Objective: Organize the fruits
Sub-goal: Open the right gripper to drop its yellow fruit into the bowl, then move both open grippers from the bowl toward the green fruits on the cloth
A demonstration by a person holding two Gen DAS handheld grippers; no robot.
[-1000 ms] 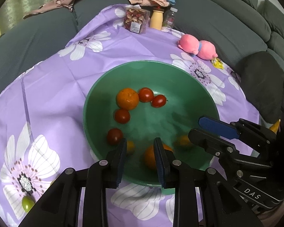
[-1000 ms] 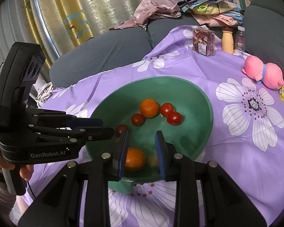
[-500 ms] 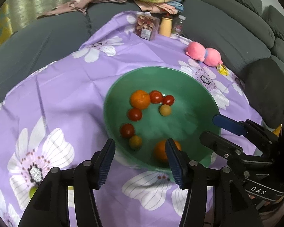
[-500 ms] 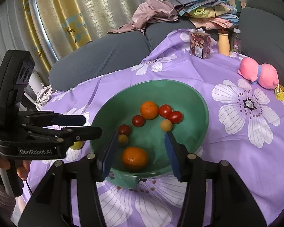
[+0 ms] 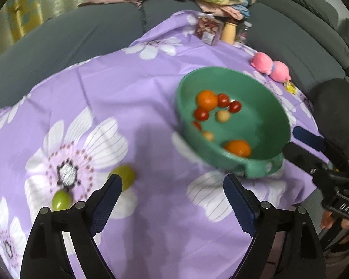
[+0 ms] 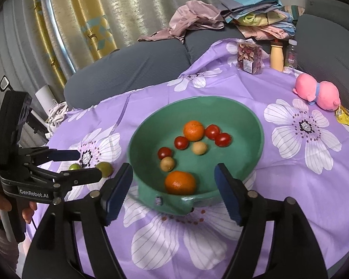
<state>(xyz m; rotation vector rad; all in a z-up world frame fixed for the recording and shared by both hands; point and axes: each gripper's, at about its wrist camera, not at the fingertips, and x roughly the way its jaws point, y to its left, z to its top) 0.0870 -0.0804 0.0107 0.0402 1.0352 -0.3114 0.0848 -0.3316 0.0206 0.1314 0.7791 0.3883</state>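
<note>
Your left claw [image 5: 172,193] has swung away from the green bowl [image 6: 137,139], both claws now spread empty, toward two green fruits [image 5: 125,176] near the table's left edge.

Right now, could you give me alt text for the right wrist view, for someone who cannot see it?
A green bowl on a purple flowered tablecloth holds two oranges, four small red tomatoes and two small tan fruits. The open right claw frames its near rim. At left, the open left claw points toward two green fruits lying on the cloth.
</note>
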